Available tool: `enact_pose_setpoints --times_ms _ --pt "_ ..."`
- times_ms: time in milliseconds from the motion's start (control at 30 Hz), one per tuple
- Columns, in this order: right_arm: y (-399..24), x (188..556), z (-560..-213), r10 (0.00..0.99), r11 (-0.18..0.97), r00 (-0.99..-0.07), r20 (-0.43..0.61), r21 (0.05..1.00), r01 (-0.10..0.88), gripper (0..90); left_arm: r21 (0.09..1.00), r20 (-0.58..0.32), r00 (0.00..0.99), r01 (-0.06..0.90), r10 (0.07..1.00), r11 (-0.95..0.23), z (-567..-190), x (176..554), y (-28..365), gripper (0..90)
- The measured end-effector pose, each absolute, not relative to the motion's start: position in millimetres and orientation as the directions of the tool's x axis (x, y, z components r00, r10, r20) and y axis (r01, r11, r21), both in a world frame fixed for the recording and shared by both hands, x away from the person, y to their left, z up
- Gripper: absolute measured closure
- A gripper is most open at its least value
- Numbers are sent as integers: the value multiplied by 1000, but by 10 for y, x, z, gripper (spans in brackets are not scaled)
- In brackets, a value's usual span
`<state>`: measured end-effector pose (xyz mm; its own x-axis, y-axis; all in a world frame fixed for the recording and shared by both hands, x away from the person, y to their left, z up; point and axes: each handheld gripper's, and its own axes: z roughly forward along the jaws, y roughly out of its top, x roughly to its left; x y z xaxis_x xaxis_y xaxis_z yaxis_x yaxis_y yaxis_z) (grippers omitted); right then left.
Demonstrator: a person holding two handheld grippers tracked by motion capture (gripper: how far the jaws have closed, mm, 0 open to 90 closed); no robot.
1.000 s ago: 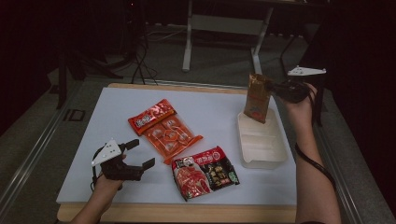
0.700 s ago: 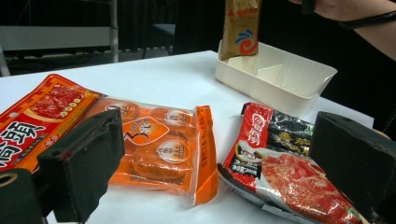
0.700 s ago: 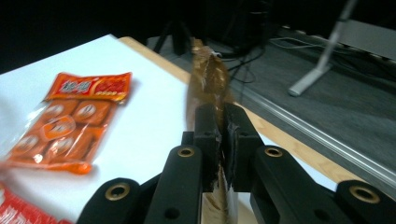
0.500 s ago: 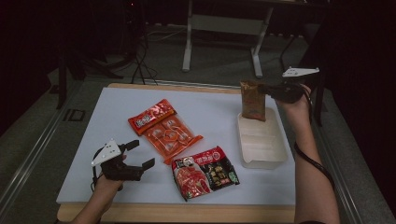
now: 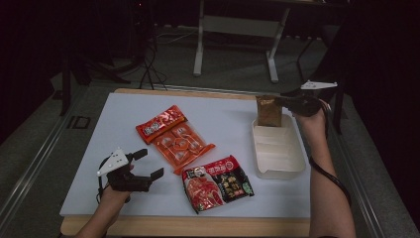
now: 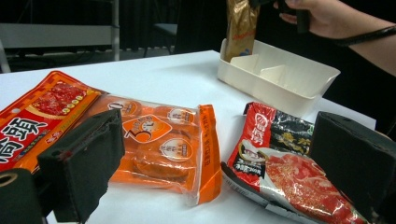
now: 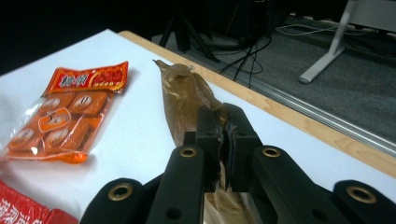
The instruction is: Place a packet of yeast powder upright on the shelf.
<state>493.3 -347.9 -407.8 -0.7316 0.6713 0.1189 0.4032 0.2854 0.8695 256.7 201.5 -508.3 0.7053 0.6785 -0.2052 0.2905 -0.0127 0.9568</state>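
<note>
At the right of the high view, the right gripper (image 5: 286,102), pinching the top of a brown snack pouch (image 5: 269,111), has lowered it into the far compartment of the white divided tray (image 5: 292,166); letting go looks next. The left gripper (image 5: 144,164) rests spread, lower left.

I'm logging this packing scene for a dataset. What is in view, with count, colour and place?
Gold-brown foil packet: one, upright, lower end in the tray's far end.
White divided plastic tray: one, table's right side.
Orange snack packs: two, overlapping, table's centre.
Red-and-black noodle packet: one, near edge, centre.
White table: one, wooden edging.
Left gripper: black, open, near left.
Right gripper: black, shut on the packet's top.
</note>
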Motion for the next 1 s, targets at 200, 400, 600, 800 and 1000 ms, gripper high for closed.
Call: enact_pose_setpoints --times_ms 200,400,600,800,1000 --pt "-3611 4927 -4144 722 247 -679 132 868 431 851 957 -193 707 288 680 -28 -5076 2570 1993 38" --pt "-3632 4885 -4087 760 246 -641 110 864 440 737 963 -144 716 262 683 -71 -5076 2561 1955 38" --pt "-3657 4769 -3988 805 261 -591 50 865 428 566 952 -166 718 295 676 -79 -5056 2567 1924 38" --pt "-3660 4607 -3886 850 218 -526 41 880 422 366 939 -191 734 330 652 -96 -5026 2552 1895 43" --pt "-3623 4343 -3769 869 154 -492 55 915 374 122 921 -223 746 373 627 -116 -4972 2569 1875 60"
